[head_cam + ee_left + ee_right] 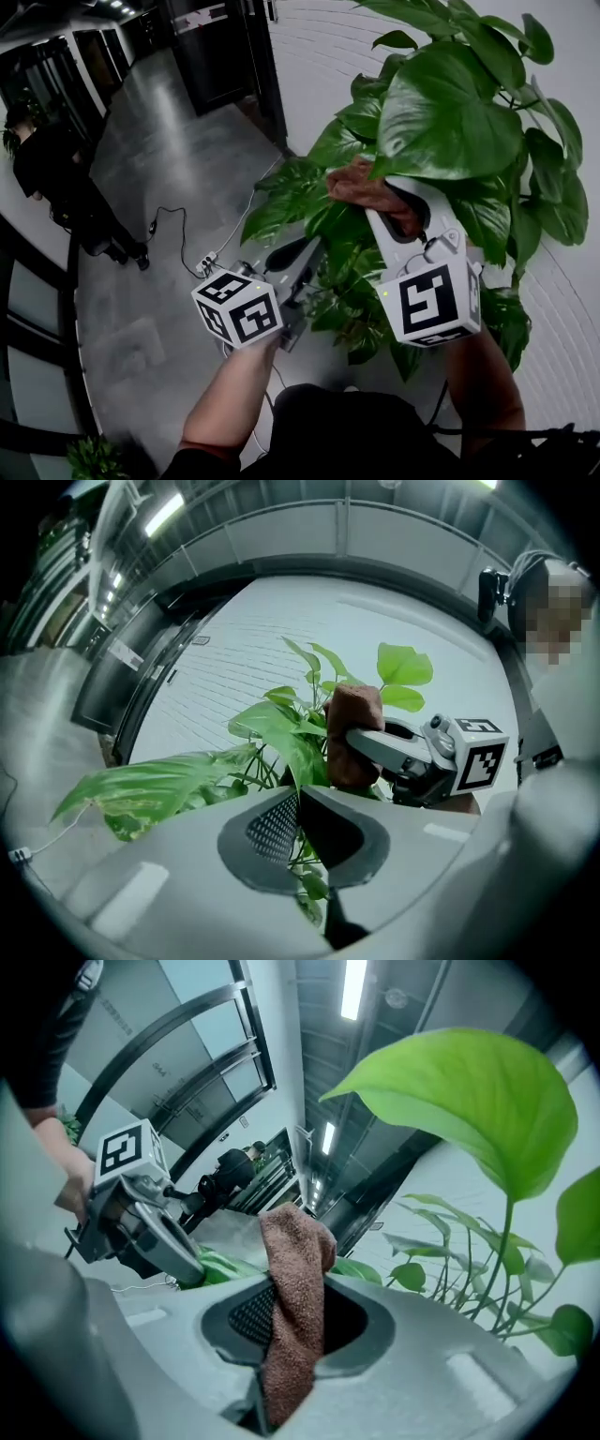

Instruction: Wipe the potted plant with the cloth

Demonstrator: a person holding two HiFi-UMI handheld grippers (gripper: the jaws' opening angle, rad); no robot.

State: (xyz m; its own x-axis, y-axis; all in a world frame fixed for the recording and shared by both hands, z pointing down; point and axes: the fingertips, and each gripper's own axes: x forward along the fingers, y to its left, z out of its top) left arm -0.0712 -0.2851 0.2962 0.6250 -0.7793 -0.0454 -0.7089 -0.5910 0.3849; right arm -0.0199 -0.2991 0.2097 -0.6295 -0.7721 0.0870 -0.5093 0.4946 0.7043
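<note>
The potted plant with big green leaves fills the right of the head view. My left gripper reaches level into its lower leaves. In the left gripper view this gripper is shut on the tip of a leaf. My right gripper is shut on a brown cloth, which sits against the foliage under a large leaf. In the right gripper view the cloth stands up from between the closed jaws of that gripper. The pot is hidden.
A white wall stands close behind the plant. On the grey floor to the left lie a cable and a power strip. A person in dark clothes stands far left. A small plant is at the bottom left.
</note>
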